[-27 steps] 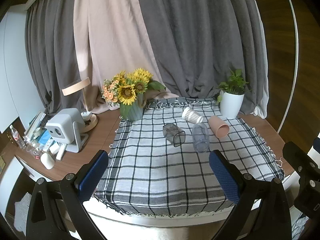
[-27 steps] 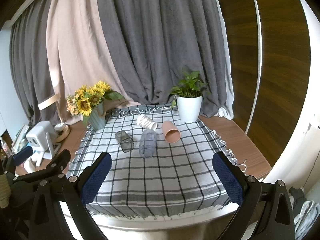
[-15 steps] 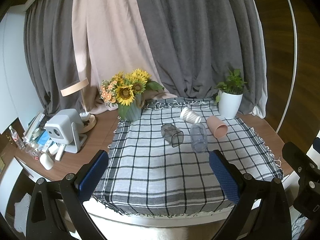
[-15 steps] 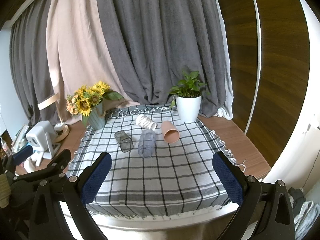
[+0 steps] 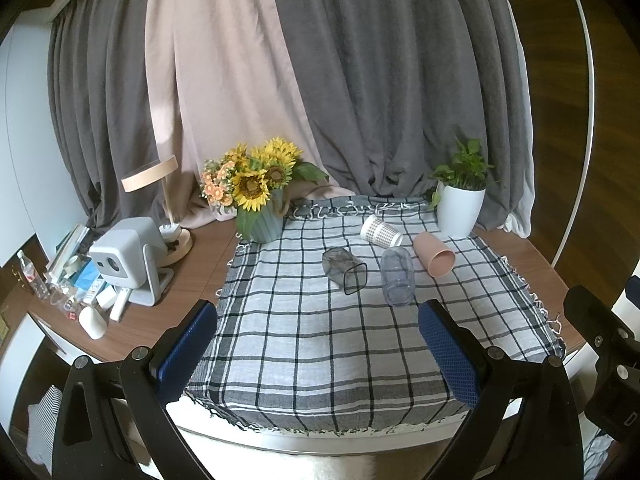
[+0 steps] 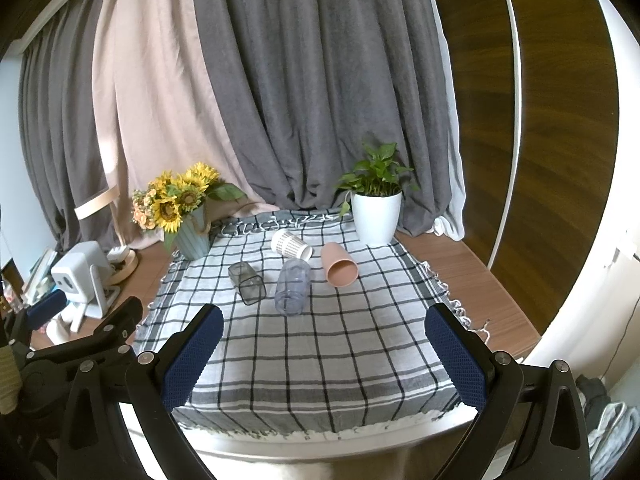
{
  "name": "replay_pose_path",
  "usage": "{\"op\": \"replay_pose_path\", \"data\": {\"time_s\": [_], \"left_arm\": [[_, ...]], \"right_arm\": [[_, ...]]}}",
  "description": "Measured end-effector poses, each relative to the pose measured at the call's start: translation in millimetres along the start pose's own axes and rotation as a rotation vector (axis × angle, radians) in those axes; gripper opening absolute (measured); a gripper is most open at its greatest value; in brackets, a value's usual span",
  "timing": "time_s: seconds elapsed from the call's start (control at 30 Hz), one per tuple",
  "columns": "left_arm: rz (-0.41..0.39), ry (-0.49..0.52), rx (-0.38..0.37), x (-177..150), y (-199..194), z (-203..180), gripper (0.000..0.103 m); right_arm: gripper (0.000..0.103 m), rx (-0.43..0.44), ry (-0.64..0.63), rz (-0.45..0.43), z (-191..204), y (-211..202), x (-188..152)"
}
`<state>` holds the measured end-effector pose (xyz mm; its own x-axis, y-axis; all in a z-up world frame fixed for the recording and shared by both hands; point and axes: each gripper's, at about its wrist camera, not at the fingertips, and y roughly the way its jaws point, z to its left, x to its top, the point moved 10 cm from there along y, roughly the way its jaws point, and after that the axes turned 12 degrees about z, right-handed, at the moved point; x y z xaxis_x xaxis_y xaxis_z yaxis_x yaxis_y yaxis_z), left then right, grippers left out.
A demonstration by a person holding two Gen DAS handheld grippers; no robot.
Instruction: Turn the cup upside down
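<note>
Several cups lie on their sides on the checked cloth (image 5: 320, 340) (image 6: 320, 344): a dark square glass (image 5: 344, 270) (image 6: 247, 282), a clear bluish tumbler (image 5: 396, 276) (image 6: 293, 286), a pink cup (image 5: 434, 254) (image 6: 339, 263) and a white patterned paper cup (image 5: 380, 231) (image 6: 290, 243). My left gripper (image 5: 318, 350) is open and empty over the near edge of the table. My right gripper (image 6: 324, 354) is open and empty, also at the near edge, well short of the cups.
A sunflower vase (image 5: 262, 222) (image 6: 192, 236) stands at the cloth's back left, a white potted plant (image 5: 460, 212) (image 6: 376, 216) at the back right. A white projector (image 5: 128, 256) (image 6: 78, 272), a lamp (image 5: 160, 184) and clutter sit at the left. Curtains hang behind.
Both views shift only slightly; the cups appear a touch higher and left in the left wrist view. Both grippers stay open and nothing on the table has moved.
</note>
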<state>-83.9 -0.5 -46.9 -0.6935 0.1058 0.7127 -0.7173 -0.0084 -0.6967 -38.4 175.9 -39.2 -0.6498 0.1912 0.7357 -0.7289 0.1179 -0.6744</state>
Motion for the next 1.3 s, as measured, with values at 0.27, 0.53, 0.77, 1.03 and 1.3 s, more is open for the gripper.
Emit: {"op": "replay_pose_path", "data": {"time_s": [0.27,0.53,0.77,1.03,1.3], "left_arm": [[0.000,0.003,-0.007,0.2,0.4,0.1,0.103],[0.056,-0.013,-0.038,-3.1,17.8,5.8,0.102],[0.187,-0.034,-0.082,3.1,69.5,-17.2,0.102],[0.280,-0.109,-0.056,34.8,145.3,-49.7,0.102],[0.386,-0.142,0.052,70.3,234.3,-78.0,0.102]], "right_arm": [[0.101,-0.001,-0.002,0.001,2.4,-0.2,-0.2],[0.101,0.000,0.010,0.023,3.3,7.3,-2.4],[0.101,-0.002,0.041,0.085,-13.3,42.9,11.5],[0.101,0.056,-0.003,0.164,-30.6,131.0,59.0],[0.101,0.123,-0.074,0.296,-40.7,246.5,105.7]]}}
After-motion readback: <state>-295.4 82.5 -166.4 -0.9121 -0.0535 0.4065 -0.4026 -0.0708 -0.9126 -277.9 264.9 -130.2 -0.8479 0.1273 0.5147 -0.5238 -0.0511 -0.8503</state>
